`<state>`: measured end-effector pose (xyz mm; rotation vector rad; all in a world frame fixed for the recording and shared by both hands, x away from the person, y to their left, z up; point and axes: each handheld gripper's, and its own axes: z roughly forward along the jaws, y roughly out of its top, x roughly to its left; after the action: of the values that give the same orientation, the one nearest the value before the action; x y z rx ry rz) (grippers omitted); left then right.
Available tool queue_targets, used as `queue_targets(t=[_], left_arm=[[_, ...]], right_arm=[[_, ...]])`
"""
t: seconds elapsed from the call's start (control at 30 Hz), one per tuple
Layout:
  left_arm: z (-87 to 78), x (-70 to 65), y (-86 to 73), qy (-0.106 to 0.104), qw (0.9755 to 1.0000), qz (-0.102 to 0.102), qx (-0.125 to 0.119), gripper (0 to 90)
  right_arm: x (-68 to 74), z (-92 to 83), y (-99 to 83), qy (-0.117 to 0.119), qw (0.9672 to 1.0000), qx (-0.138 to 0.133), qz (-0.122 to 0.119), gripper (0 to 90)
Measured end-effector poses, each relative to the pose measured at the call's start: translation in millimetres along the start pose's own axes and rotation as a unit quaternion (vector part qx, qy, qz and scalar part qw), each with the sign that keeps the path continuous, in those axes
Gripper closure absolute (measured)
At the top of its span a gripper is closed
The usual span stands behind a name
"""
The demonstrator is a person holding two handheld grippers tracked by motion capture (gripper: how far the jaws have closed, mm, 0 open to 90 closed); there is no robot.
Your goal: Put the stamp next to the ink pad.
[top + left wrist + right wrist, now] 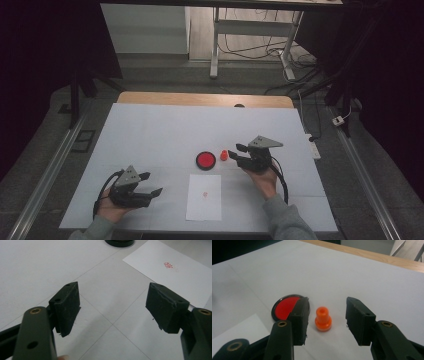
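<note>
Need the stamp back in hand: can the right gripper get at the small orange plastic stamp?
Probably yes: the right gripper is open, the small orange plastic stamp stands upright between its jaws, untouched, nothing in the way.

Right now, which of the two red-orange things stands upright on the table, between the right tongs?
The small orange stamp: it stands upright, knob on top, between the open right tongs, untouched. The round red ink pad lies flat beside it.

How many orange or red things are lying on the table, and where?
2: a small orange stamp stands between the open right gripper jaws; a round red ink pad lies just left of it.
</note>
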<state>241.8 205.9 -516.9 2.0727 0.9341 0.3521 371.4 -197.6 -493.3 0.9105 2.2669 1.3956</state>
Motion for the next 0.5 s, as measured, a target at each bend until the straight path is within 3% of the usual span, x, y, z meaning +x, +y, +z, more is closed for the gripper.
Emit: queue_targets(t=[0.27,0.5], left_arm=[[-1.2,2.4,-0.9,0.0,1.0,-0.004,-0.001,27.5],[-2.1,4.0,-2.8,0.002,0.9999,-0.01,0.0,27.5]], right_arm=[[-0.1,-34.9,-19.6,0.005,0.9995,0.026,-0.02,53.5],[-5.2,-67.6,-43.0,-0.002,0.9995,0.029,-0.011,53.1]])
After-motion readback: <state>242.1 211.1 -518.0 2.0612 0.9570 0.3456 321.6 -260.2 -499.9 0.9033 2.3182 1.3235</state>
